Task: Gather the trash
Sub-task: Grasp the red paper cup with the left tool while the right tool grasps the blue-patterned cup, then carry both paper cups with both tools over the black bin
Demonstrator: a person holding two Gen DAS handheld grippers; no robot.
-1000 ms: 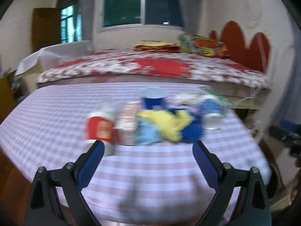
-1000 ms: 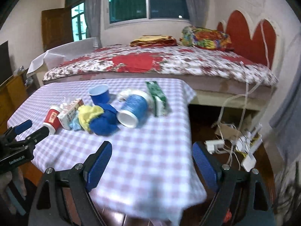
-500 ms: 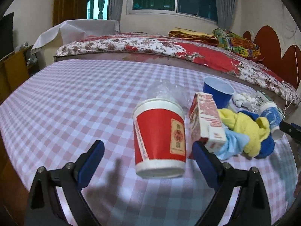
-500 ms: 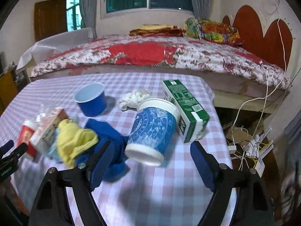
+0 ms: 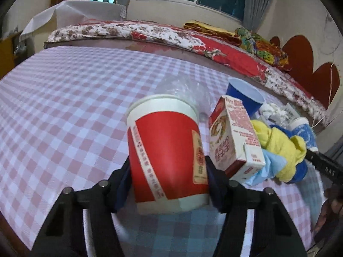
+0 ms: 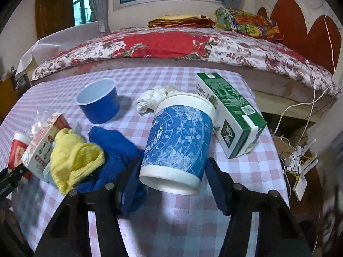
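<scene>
Left gripper: our left gripper (image 5: 168, 176) has just been closing – half a second back its jaws stood wide with the red cup ahead of them, and now both pads press the sides of the red cup (image 5: 165, 150).

Right gripper: the same story – our right gripper (image 6: 171, 176) has just been closing, and its jaws now clamp the lower part of the blue patterned cup (image 6: 179, 141), which leans on the checked tablecloth (image 6: 214, 231).

What changed: both hands came in from further back, over the table edge, to the pile; the cups that sat small in the views now fill them.

Meaning for the task: we judge two pieces of trash are gripped and ready to lift. Neither cup looks raised yet.

Where the rest lies: the pink carton (image 5: 234, 138) leans just beside the red cup, touching the yellow rag (image 5: 283, 147). The small blue cup (image 6: 98, 100) stands upright further back, apart from the pile.

Only the right view shows: the green carton (image 6: 230, 113) lying beside the patterned cup, the crumpled tissue (image 6: 155, 97) in full, and cables beyond the table.

Only the left view shows: a clear plastic wrapper (image 5: 182, 87) behind the red cup – barely visible in the right view.
</scene>
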